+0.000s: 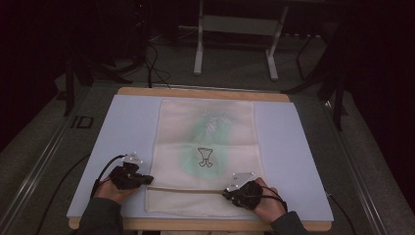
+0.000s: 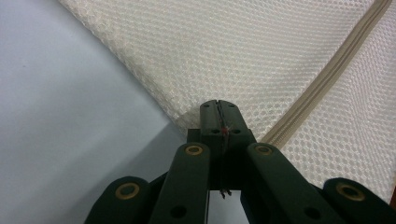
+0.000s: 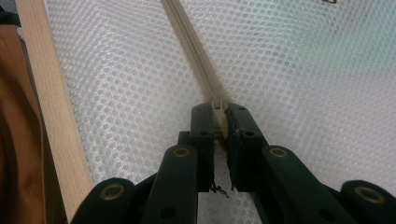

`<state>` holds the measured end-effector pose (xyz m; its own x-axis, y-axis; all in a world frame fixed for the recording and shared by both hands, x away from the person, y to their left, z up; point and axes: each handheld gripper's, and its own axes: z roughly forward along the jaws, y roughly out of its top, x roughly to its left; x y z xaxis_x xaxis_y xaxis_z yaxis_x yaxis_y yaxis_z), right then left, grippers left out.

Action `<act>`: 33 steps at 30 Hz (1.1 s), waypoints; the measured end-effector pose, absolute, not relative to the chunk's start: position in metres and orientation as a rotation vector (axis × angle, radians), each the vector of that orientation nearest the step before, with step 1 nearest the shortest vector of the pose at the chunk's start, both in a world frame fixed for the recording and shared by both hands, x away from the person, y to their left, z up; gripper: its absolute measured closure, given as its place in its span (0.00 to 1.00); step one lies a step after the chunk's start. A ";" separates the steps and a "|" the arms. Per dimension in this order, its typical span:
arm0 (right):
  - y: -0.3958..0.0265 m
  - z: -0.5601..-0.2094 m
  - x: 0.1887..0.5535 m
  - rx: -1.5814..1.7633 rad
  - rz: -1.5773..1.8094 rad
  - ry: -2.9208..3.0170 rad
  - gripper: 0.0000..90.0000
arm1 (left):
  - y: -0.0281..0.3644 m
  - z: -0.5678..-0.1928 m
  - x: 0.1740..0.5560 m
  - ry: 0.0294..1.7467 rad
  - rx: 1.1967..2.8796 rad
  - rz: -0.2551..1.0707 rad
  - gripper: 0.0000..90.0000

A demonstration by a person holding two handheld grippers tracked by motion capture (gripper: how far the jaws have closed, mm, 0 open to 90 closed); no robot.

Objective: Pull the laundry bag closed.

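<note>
Overhead, I saw a cream mesh laundry bag (image 1: 205,147) lying flat on the pale blue mat (image 1: 122,127) that covered the worktop (image 1: 195,92), with a green garment (image 1: 210,142) showing faintly through the mesh. A beige zipper (image 1: 188,189) ran across the bag near its front edge. My left gripper (image 1: 147,180) sat at the bag's left edge, at the zipper's left end; in the left gripper view its jaws were closed on the bag's corner (image 2: 205,109), the mesh edge pinched between them. My right gripper (image 1: 228,192) sat at the zipper's right end; in the right gripper view the jaws were clamped on the zipper pull (image 3: 217,106), with the zipper (image 3: 196,60) running away from them across the mesh. The worktop's wooden edge (image 3: 56,121) lay just beside the bag there.
</note>
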<state>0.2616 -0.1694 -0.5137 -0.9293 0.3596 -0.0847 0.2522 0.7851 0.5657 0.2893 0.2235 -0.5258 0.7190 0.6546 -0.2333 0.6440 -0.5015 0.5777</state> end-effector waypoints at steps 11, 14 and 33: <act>-0.177 -0.513 0.262 0.495 0.838 2.786 0.91 | 0.224 -0.526 0.289 0.979 2.268 0.022 1.00; -0.179 -0.512 0.262 0.491 0.843 2.785 0.91 | 0.223 -0.526 0.289 0.979 2.269 0.023 1.00; -0.195 -0.512 0.261 0.537 0.839 2.772 0.91 | 0.223 -0.526 0.289 0.977 2.273 0.024 1.00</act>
